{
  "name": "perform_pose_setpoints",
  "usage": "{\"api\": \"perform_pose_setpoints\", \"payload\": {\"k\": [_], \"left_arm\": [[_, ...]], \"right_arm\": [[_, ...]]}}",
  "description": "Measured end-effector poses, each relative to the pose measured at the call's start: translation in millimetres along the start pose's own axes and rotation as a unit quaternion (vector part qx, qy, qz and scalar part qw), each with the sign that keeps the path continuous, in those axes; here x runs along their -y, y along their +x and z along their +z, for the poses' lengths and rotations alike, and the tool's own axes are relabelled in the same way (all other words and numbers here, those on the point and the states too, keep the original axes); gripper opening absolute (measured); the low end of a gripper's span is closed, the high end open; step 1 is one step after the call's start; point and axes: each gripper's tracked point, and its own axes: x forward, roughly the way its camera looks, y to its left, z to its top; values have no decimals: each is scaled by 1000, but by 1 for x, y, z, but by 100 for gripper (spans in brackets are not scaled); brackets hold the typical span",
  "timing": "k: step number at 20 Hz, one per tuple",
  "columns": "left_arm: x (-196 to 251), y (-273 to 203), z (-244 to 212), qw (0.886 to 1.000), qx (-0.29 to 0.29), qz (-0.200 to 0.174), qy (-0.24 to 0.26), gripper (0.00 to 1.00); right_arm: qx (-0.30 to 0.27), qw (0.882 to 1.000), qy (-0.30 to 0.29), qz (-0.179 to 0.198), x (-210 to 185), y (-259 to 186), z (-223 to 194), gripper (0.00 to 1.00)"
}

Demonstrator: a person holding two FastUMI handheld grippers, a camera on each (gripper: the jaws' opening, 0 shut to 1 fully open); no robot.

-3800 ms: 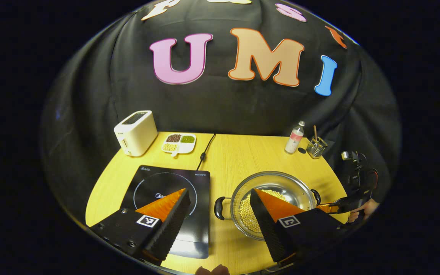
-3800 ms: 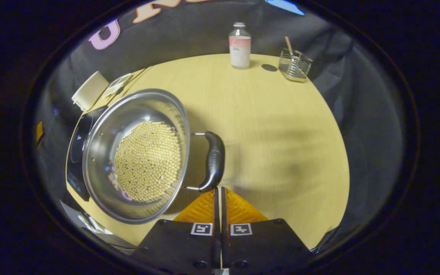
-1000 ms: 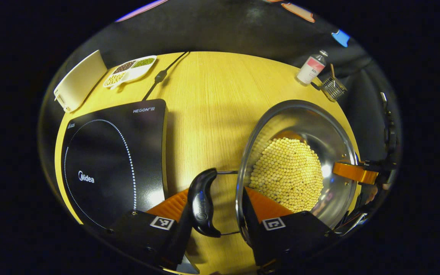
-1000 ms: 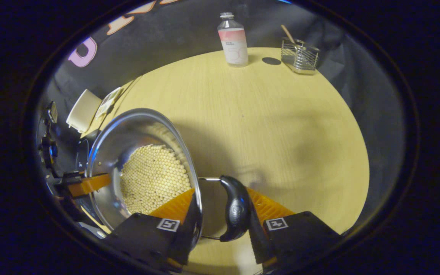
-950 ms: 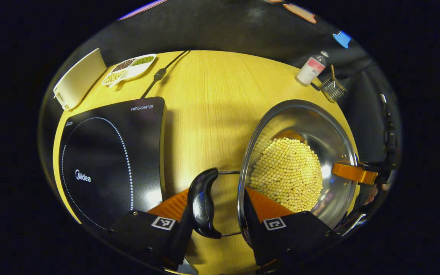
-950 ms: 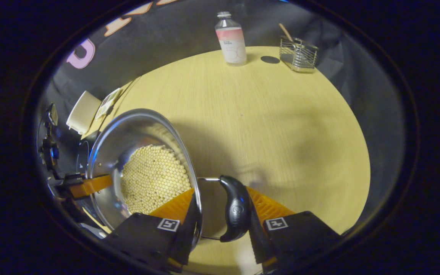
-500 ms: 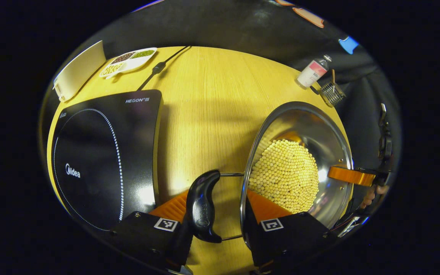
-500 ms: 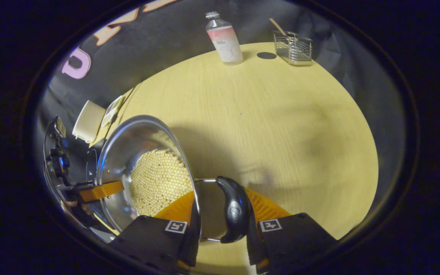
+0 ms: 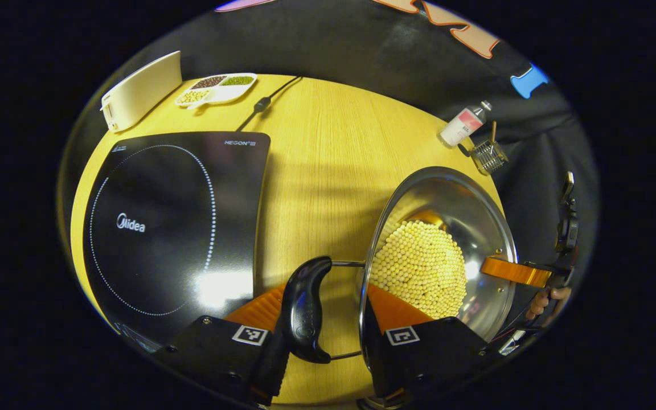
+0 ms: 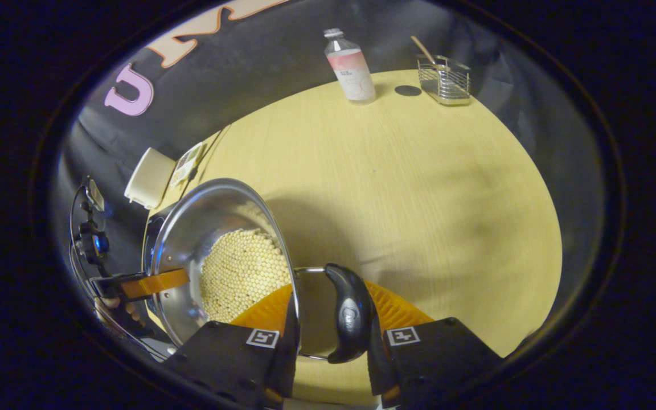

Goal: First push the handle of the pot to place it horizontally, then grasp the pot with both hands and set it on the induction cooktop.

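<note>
A steel pot (image 9: 464,199) holding yellow beans hangs between both grippers, right of the black induction cooktop (image 9: 163,228). In the left gripper view my left gripper (image 9: 322,296) is shut on the pot: one finger presses the outside of the black handle (image 9: 304,310), the other sits inside the pot wall. The right gripper (image 9: 513,272) holds the far rim, a hand (image 9: 544,299) behind it. In the right gripper view my right gripper (image 10: 331,296) clamps the other black handle (image 10: 351,313) and the pot (image 10: 208,222) wall the same way. The left gripper (image 10: 146,283) shows across the rim.
A white toaster (image 9: 140,91), a divided dish of beans (image 9: 217,89) and the cooktop's cable (image 9: 262,103) stand at the table's far left. A bottle (image 10: 351,67) and a wire holder (image 10: 445,80) stand at the far right edge. Bare wooden table (image 10: 419,188) lies between.
Earlier my right gripper was shut beside the handle and my left open above the table. Both have since closed on the pot, and it has shifted left towards the cooktop.
</note>
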Motion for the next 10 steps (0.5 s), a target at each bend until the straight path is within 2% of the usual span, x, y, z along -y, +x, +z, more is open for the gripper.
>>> {"api": "perform_pose_setpoints", "payload": {"k": [4, 5, 9, 10], "left_arm": [[-11, -31, -7, 1000, 6, 15, -6, 63], [-13, -38, -9, 1000, 10, 18, -9, 60], [-20, -71, -9, 999, 31, 32, -17, 60], [-24, -79, -9, 999, 34, 37, -16, 63]], "right_arm": [[6, 1000, -11, 20, -21, -15, -7, 48], [7, 1000, -13, 24, -27, -19, -8, 47], [15, 999, -20, 48, -49, -32, -11, 47], [16, 998, -22, 54, -55, -34, -15, 47]]}}
